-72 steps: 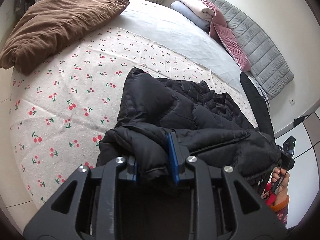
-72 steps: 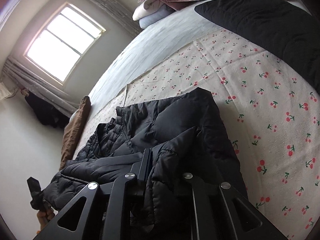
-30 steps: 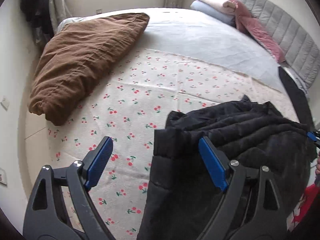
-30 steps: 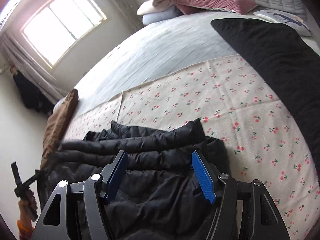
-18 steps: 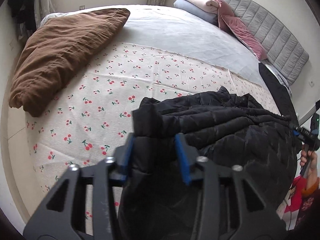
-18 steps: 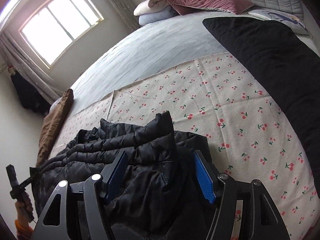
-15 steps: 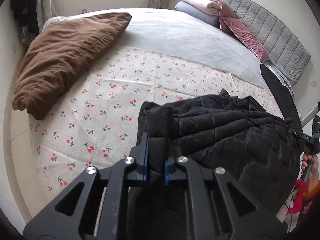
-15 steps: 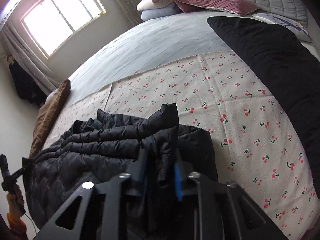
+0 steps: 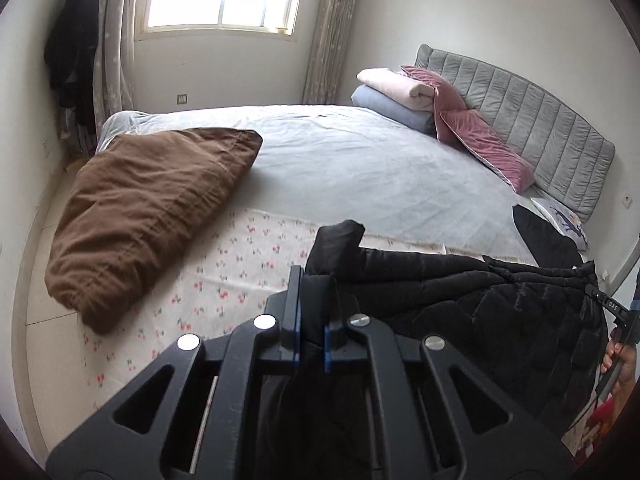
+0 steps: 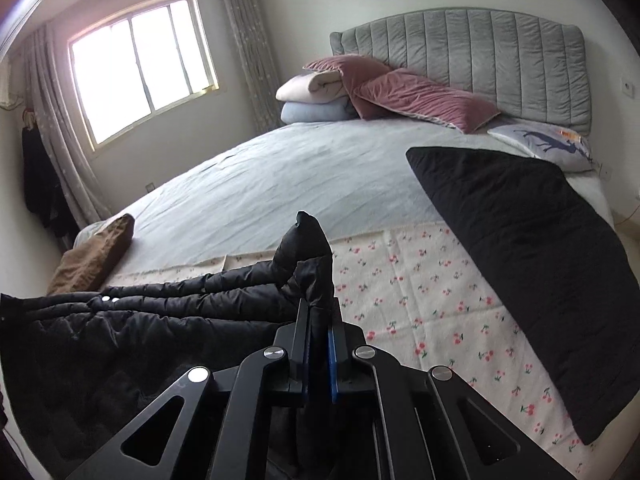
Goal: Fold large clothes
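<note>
A black puffer jacket [image 9: 500, 312] hangs stretched between my two grippers above the cherry-print cloth [image 9: 224, 280] on the bed. My left gripper [image 9: 311, 300] is shut on one corner of the jacket, and a tuft of black fabric sticks up past its blue pads. In the right wrist view my right gripper [image 10: 319, 320] is shut on the other corner of the jacket [image 10: 140, 320], with a tuft standing up above the pads. The rest of the jacket droops below both grippers.
A brown pillow [image 9: 144, 208] lies on the bed's left side. A black quilted blanket [image 10: 532, 248] covers the right side. Folded bedding and pink pillows [image 10: 420, 96] sit by the grey headboard [image 10: 480, 48]. A hand [image 9: 620, 360] holds the other gripper at the right edge.
Both grippers closed on the jacket's corners and rose, lifting the jacket off the cloth. Both views tilted up, so the window and headboard now show.
</note>
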